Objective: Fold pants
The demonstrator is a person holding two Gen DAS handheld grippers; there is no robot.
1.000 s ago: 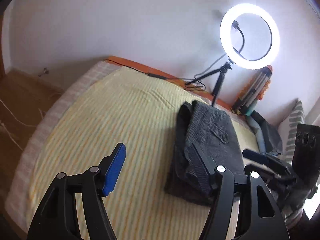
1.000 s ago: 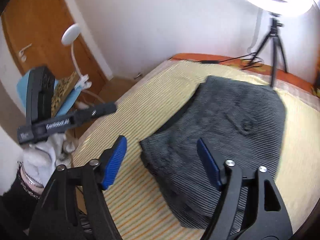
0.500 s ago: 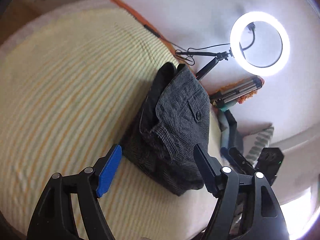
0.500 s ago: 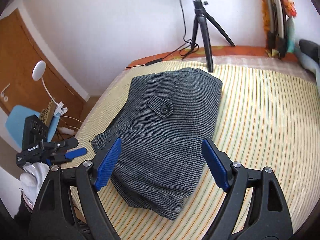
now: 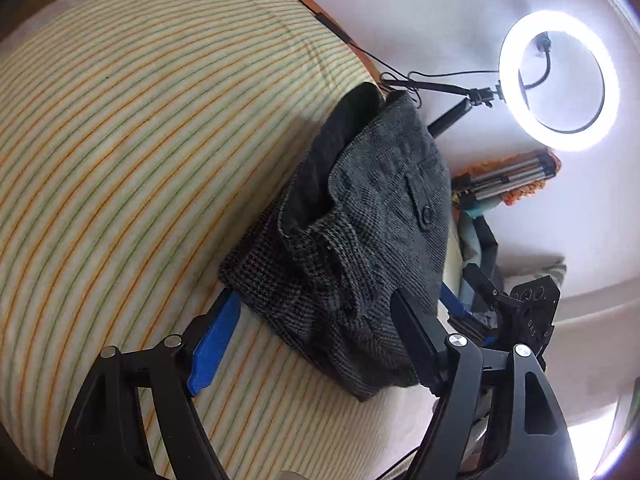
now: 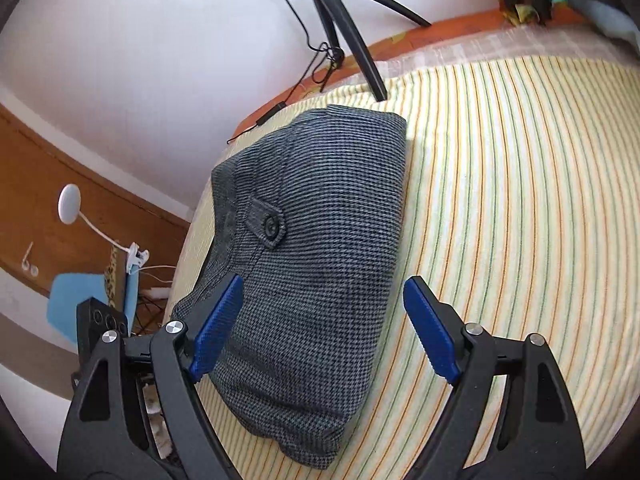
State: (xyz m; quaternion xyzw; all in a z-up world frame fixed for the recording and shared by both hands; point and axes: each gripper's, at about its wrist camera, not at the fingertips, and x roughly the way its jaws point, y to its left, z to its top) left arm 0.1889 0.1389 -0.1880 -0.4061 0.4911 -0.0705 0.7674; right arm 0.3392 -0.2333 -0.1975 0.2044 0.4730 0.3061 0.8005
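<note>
Bedding in yellow with thin green and orange stripes covers the bed [image 6: 520,184], which carries everything here. Grey houndstooth pants [image 6: 320,248] lie on it as a thick folded bundle, close to the edge that runs along the white wall, with a buttoned pocket flap [image 6: 269,222] facing up and a dark lining showing at one open end in the left wrist view. A lit ring light [image 5: 558,80] stands on a black tripod [image 6: 348,32] at that wall edge, its cable trailing along the orange border of the bed. The left gripper [image 5: 316,344] hovers with its jaws spread wide on either side of the bundle's near end, gripping nothing. The right gripper [image 6: 324,328] is likewise spread wide above the bundle's near end, empty, its blue pads [image 6: 216,328] clear of the cloth.
</note>
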